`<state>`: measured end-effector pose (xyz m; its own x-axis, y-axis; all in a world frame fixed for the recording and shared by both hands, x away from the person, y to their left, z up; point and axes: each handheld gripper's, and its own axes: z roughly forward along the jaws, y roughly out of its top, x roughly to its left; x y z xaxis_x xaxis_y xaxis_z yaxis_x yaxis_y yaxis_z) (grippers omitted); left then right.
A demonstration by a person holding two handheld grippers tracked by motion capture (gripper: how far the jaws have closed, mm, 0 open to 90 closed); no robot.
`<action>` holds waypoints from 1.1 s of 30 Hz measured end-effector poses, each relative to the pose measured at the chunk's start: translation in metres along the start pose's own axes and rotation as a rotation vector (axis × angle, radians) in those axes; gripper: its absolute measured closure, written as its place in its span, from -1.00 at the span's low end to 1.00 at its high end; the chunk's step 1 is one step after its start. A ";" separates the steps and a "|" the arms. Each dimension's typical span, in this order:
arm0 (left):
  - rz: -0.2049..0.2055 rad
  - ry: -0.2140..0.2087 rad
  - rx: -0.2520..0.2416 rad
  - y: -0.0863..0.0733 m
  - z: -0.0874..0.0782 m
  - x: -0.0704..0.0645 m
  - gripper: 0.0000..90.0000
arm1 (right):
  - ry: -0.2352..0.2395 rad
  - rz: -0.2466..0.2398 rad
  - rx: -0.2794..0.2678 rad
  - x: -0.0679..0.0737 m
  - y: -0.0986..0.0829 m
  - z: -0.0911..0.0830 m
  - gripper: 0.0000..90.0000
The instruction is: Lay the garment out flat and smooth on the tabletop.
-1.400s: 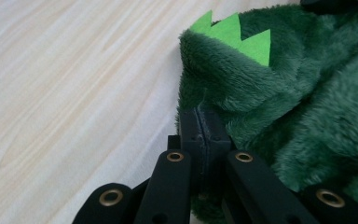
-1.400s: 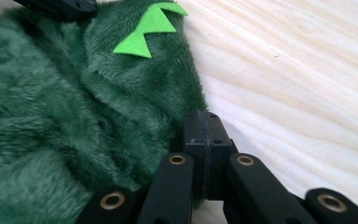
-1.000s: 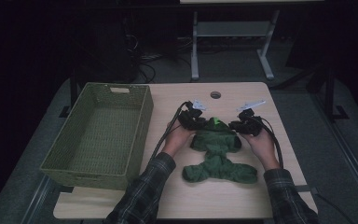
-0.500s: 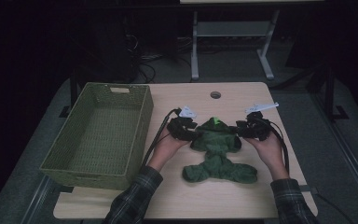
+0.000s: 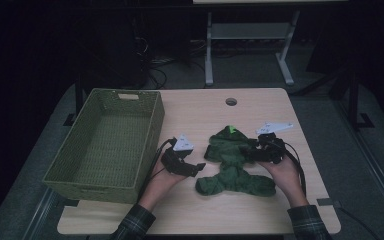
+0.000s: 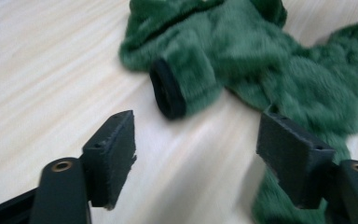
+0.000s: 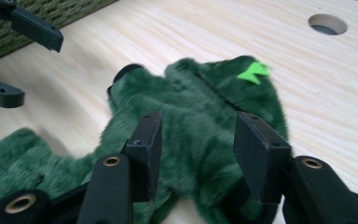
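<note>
One green plush garment (image 5: 234, 164), lying flat on the pale wooden table (image 5: 260, 215), right of centre, with one bright green tab (image 5: 232, 129) at its far end and two fuzzy legs spread toward the near edge. One sleeve with a black cuff (image 6: 167, 93), pointing out toward the left gripper. Two grippers, one per hand. Right gripper (image 5: 252, 154) resting over the garment's right side, jaws parted with green pile between and beneath them in the right gripper view (image 7: 196, 154) — not clamped down, nothing pinched. Left gripper (image 5: 194, 170) just left of the garment, apart from it, jaws spread wide over bare wood in the left gripper view (image 6: 196, 154), gripping nothing (the cuffed sleeve just ahead of the tips, untouched). Two plaid sleeves coming in from the near edge, one behind each hand. One woven green basket (image 5: 155, 130) on the table's left side, well apart from the garment, its interior bare. One round hole (image 5: 231, 101) in the tabletop near the far edge — beyond the garment's tab.
</note>
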<state>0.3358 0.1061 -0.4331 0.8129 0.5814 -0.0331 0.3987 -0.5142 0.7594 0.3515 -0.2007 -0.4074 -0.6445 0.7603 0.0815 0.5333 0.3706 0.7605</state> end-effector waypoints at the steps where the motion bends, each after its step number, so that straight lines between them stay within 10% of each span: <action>1: 0.009 0.016 0.009 -0.004 -0.003 -0.003 -0.46 | 0.006 0.001 0.004 0.002 -0.001 0.000 0.15; 21: 0.077 0.043 0.035 -0.068 -0.027 -0.054 -0.72 | 0.096 -0.070 0.032 0.061 -0.035 -0.003 0.23; 33: 0.056 0.036 0.036 -0.080 -0.028 -0.053 -0.72 | 0.211 -0.127 0.036 0.102 -0.032 0.007 0.40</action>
<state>0.2489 0.1338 -0.4740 0.8187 0.5733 0.0324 0.3687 -0.5681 0.7357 0.2727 -0.1316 -0.4285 -0.8059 0.5792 0.1227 0.4576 0.4778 0.7499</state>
